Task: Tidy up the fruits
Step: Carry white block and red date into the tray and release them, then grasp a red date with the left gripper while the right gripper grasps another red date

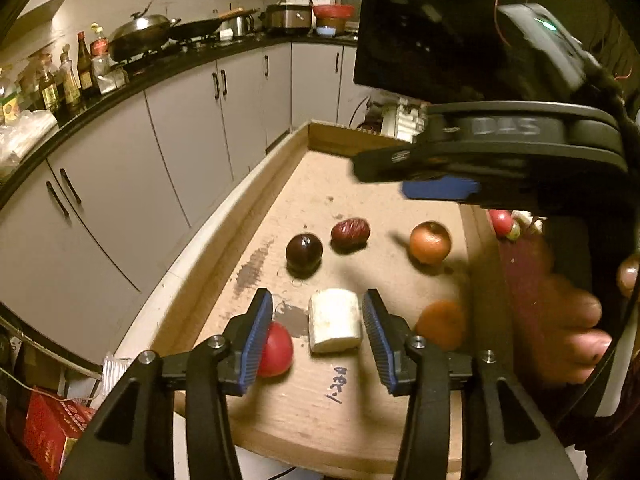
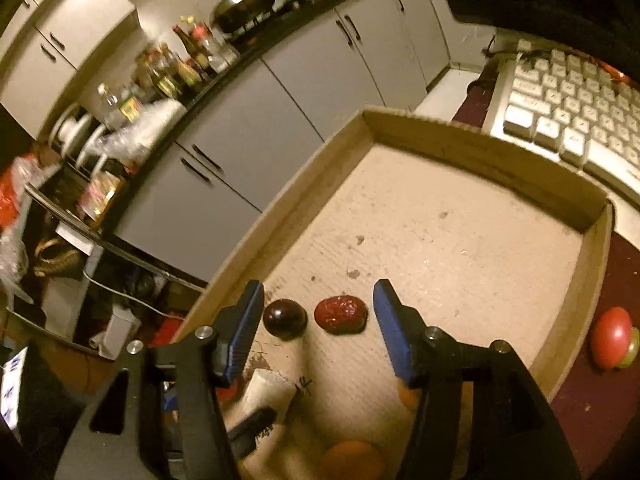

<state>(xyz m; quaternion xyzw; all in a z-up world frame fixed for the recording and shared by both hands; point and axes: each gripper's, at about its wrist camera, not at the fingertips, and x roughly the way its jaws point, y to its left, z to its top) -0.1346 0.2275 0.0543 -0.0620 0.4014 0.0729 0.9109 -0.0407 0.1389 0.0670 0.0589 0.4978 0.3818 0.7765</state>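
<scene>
A shallow cardboard tray (image 1: 256,200) holds the fruits. In the left wrist view my left gripper (image 1: 318,320) is open, its fingers either side of a white banana piece (image 1: 335,320). A red tomato (image 1: 276,350) lies by the left finger, an orange (image 1: 440,324) to the right. Farther off lie a dark plum (image 1: 304,252), a red date (image 1: 350,233) and an orange-brown fruit (image 1: 430,242). My right gripper (image 1: 420,176) hovers above the tray. In the right wrist view it (image 2: 318,316) is open above the plum (image 2: 285,318) and date (image 2: 341,314).
Kitchen cabinets (image 1: 180,128) and a counter with bottles and pans (image 1: 140,36) run along the left. A monitor (image 1: 424,20) stands behind the tray, a keyboard (image 2: 572,120) beside it. A red toy (image 2: 610,338) lies outside the tray's right wall (image 2: 580,300).
</scene>
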